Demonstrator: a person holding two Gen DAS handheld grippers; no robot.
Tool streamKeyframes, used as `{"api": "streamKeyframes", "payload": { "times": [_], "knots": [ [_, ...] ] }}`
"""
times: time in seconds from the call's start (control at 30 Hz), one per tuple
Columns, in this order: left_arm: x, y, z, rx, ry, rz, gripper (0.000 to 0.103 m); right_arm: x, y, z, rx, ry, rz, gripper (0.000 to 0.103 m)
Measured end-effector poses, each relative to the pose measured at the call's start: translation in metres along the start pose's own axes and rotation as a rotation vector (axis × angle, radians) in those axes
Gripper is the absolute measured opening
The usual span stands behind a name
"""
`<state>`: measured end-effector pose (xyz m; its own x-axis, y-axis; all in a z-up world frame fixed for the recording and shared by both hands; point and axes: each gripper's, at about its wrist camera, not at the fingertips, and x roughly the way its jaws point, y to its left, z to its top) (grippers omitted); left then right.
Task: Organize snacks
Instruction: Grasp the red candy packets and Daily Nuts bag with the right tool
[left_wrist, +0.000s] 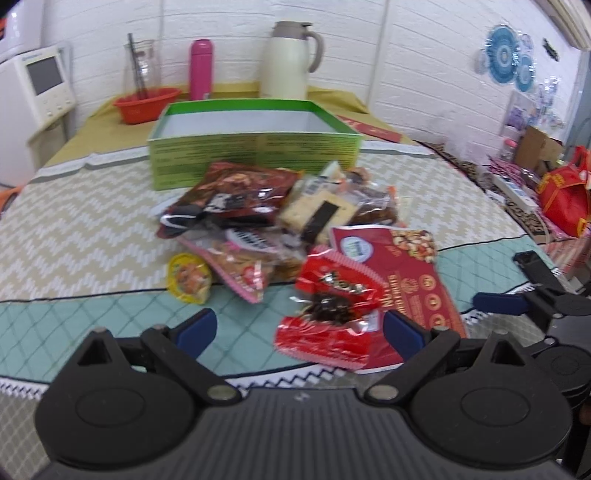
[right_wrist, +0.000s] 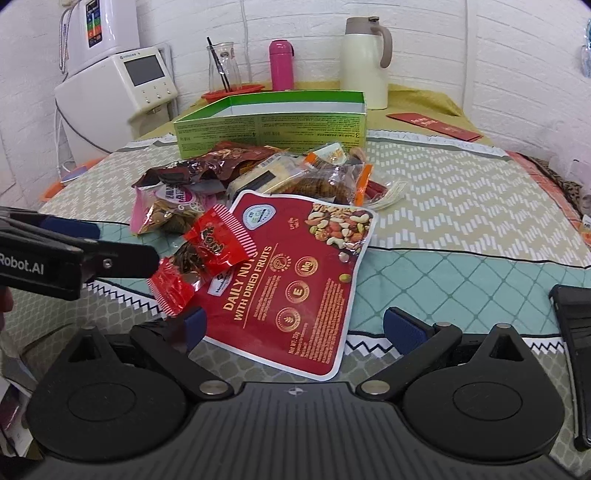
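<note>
A pile of snack packets lies on the quilted table cover in front of an open green box (left_wrist: 255, 155) (right_wrist: 273, 129), whose inside looks bare. Nearest me, a small red candy packet (left_wrist: 328, 317) (right_wrist: 207, 254) rests partly on a flat red nuts pouch (left_wrist: 399, 266) (right_wrist: 295, 266). My left gripper (left_wrist: 299, 330) (right_wrist: 110, 243) is open, with the candy packet lying between its fingers. My right gripper (right_wrist: 299, 326) (left_wrist: 513, 282) is open over the near end of the nuts pouch. Behind lie a dark red bag (left_wrist: 240, 188), crackers (left_wrist: 317, 210), a pink packet (left_wrist: 240, 266) and a yellow jelly cup (left_wrist: 188, 277).
Along the back wall stand a cream jug (left_wrist: 288, 59), a pink bottle (left_wrist: 201, 68), a glass carafe (left_wrist: 142, 66) in a red bowl (left_wrist: 146, 103), and a white appliance (right_wrist: 122, 85). A red envelope (right_wrist: 432, 125) lies back right. A black flat object (right_wrist: 576, 350) is at the near right.
</note>
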<state>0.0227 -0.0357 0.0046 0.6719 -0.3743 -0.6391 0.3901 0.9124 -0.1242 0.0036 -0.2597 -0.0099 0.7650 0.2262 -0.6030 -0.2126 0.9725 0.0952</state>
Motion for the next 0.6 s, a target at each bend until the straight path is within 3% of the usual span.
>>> {"api": "streamKeyframes", "payload": {
  "times": [0.17, 0.23, 0.3, 0.47, 0.53, 0.6],
  "knots": [
    [0.018, 0.000, 0.001, -0.004, 0.043, -0.061, 0.091, 0.006, 0.001, -0.003, -0.036, 0.019, -0.024, 0.103],
    [0.025, 0.001, 0.003, -0.009, 0.065, -0.077, 0.070, 0.010, -0.002, -0.002, -0.021, 0.029, -0.034, 0.103],
    [0.032, 0.002, 0.005, -0.015, 0.090, -0.076, 0.062, 0.011, -0.005, -0.001, -0.015, 0.027, -0.045, 0.103],
    [0.042, 0.007, 0.010, -0.036, 0.097, -0.092, 0.066, 0.015, -0.011, 0.002, 0.013, 0.005, -0.048, 0.103],
    [0.045, 0.008, 0.012, -0.043, 0.091, -0.079, 0.073, 0.016, -0.013, 0.004, 0.025, -0.010, -0.030, 0.103],
    [0.046, 0.009, 0.012, -0.039, 0.086, -0.084, 0.071, 0.018, -0.014, 0.005, 0.028, -0.028, -0.011, 0.103]
  ]
}}
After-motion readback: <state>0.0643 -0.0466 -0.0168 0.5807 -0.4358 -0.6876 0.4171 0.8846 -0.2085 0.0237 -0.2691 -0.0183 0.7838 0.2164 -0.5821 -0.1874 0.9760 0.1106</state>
